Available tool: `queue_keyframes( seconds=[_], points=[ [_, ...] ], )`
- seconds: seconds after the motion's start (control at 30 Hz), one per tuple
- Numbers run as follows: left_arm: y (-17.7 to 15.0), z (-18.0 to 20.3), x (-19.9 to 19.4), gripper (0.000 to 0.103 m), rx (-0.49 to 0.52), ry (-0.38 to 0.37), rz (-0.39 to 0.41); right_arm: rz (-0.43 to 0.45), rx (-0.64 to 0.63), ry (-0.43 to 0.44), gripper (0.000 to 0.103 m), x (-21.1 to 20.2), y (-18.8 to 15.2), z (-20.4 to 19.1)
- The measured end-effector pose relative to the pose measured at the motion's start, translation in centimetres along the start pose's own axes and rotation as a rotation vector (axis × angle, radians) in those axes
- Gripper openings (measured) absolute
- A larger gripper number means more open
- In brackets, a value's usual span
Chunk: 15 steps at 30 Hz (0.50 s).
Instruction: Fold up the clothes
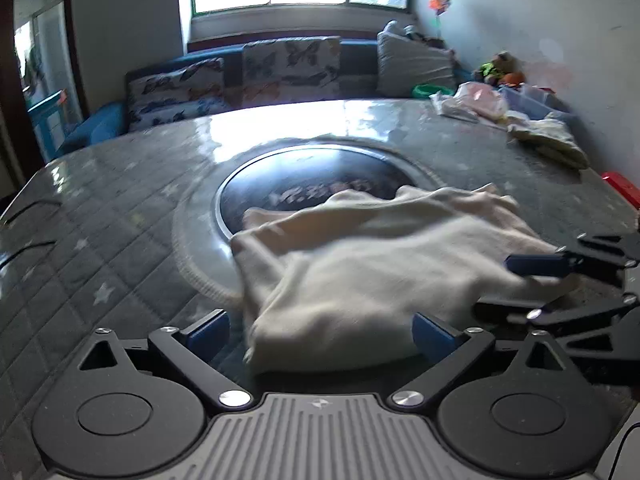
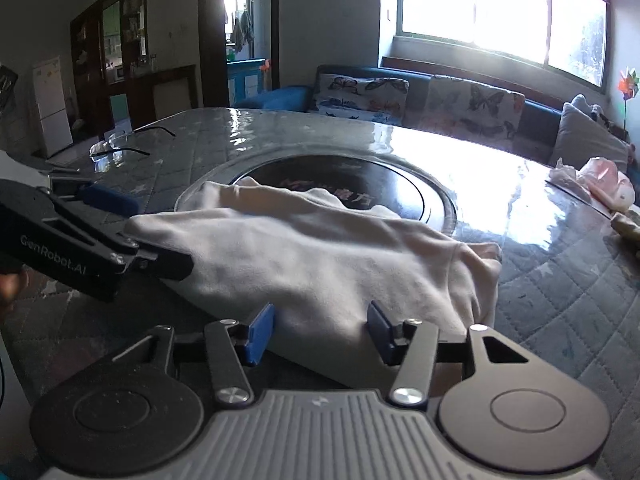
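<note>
A cream-white garment lies bunched and partly folded on the table, over the edge of the dark round inset; it also shows in the right wrist view. My left gripper is open, its blue pads either side of the garment's near edge. My right gripper is open too, with the garment's near edge between its pads. The right gripper shows in the left wrist view at the garment's right end. The left gripper shows in the right wrist view at the garment's left end.
The quilted grey table has a glossy cover and a dark round inset. Eyeglasses lie at the far left. Plastic bags and cloths sit at the far right corner. A sofa with butterfly cushions stands behind.
</note>
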State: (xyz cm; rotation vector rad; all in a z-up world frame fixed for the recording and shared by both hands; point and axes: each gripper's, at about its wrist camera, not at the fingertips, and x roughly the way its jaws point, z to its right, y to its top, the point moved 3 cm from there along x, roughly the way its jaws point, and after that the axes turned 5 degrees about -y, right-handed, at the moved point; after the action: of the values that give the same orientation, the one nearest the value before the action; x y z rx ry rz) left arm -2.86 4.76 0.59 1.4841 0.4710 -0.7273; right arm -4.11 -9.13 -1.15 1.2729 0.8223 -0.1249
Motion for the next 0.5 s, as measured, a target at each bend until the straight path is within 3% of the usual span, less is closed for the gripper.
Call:
queue_keyframes(
  seconds=[0.1,0.2,0.27,0.5],
  points=[
    [-0.2,-0.7,-0.2,0.103,-0.038,0.017,-0.013,0.023,0.011,0.003,0.054,-0.4,0.4,-0.1],
    [-0.4,-1.5,-0.2,0.103,-0.092,0.028,-0.048,0.034,0.014,-0.004,0.067,-0.1,0.4,-0.4],
    [-0.7,-1.9,-0.1,0.103,-0.114,0.042,-0.072,0.034,0.009,-0.012,0.067,0.4,0.2,-0.6],
    [-1.8,-3.0,0.8,0.103,-0.179,0.076,-0.152,0.042,0.004,-0.028,0.085,1.4,-0.4,-1.2]
  ],
)
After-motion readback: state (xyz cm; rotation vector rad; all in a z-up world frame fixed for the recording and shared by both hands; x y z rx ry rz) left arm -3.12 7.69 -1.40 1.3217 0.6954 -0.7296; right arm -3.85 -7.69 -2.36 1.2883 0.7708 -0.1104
